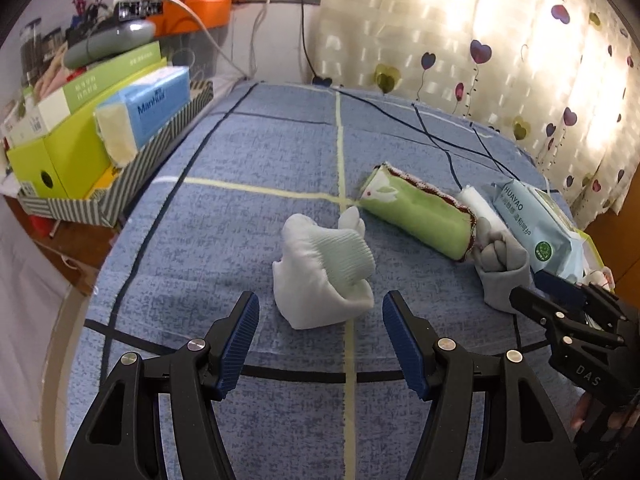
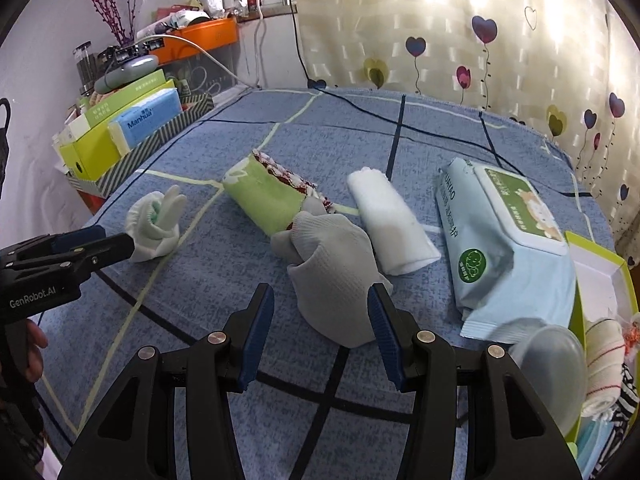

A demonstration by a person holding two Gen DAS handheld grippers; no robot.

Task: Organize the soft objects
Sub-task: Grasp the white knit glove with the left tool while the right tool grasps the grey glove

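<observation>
On the blue checked bed cover (image 1: 256, 216) lie a rolled white-and-mint glove bundle (image 1: 324, 272), a rolled green cloth (image 1: 420, 212), a grey glove bundle (image 2: 332, 268), a rolled white towel (image 2: 388, 220) and a pack of wet wipes (image 2: 500, 248). My left gripper (image 1: 320, 320) is open, its fingers just short of the white-and-mint bundle. My right gripper (image 2: 320, 316) is open, its fingers at both sides of the grey glove's near end. The left gripper also shows in the right wrist view (image 2: 116, 244), and the right gripper in the left wrist view (image 1: 520, 296).
A striped tray (image 1: 132, 172) with green boxes and a blue tissue pack (image 1: 156, 108) stands at the bed's left edge. A yellow-green box (image 2: 600, 280) holding rolled cloths sits at the right. A heart-patterned curtain (image 1: 500, 48) hangs behind. Dark cables cross the far cover.
</observation>
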